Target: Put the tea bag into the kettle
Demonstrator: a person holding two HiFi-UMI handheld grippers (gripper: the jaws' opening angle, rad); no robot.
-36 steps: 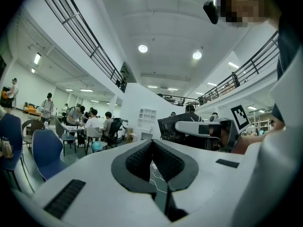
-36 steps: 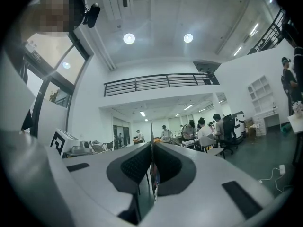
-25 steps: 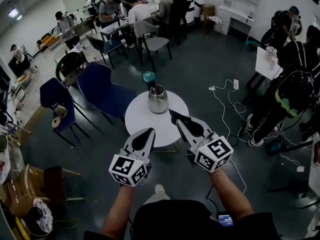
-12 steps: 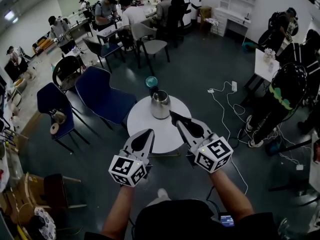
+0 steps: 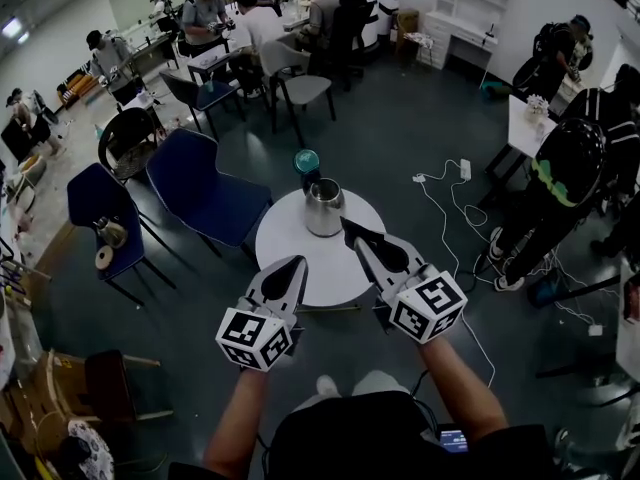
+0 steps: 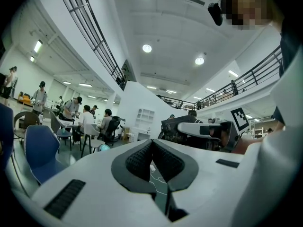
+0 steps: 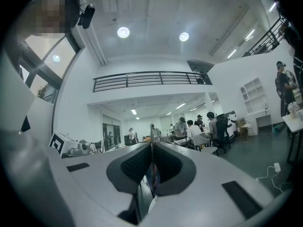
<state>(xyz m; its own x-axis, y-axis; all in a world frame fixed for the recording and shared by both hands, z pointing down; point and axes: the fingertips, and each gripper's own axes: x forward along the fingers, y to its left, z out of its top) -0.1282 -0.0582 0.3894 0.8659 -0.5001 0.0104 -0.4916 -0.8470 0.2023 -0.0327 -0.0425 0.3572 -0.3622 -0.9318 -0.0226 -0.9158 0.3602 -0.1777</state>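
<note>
Lower left of centre in head view, your left gripper (image 5: pixel 296 264) hung over the near edge of the round table (image 5: pixel 285 230), jaws together on nothing, prob. idle as the spare. At centre the kettle (image 5: pixel 324 208) stood upright, mouth apparently open, ready to receive. Just right of it, your right gripper (image 5: pixel 348 228) pointed at the kettle, not yet over it. Only the right gripper view showed why: jaws pinched a thin slip, apparently the tea bag (image 7: pixel 154 178). Head view hid it.

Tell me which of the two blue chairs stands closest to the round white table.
The larger blue chair, right beside the table's left edge. The other blue chair stands farther left, beyond it, with something small on its seat.
</note>
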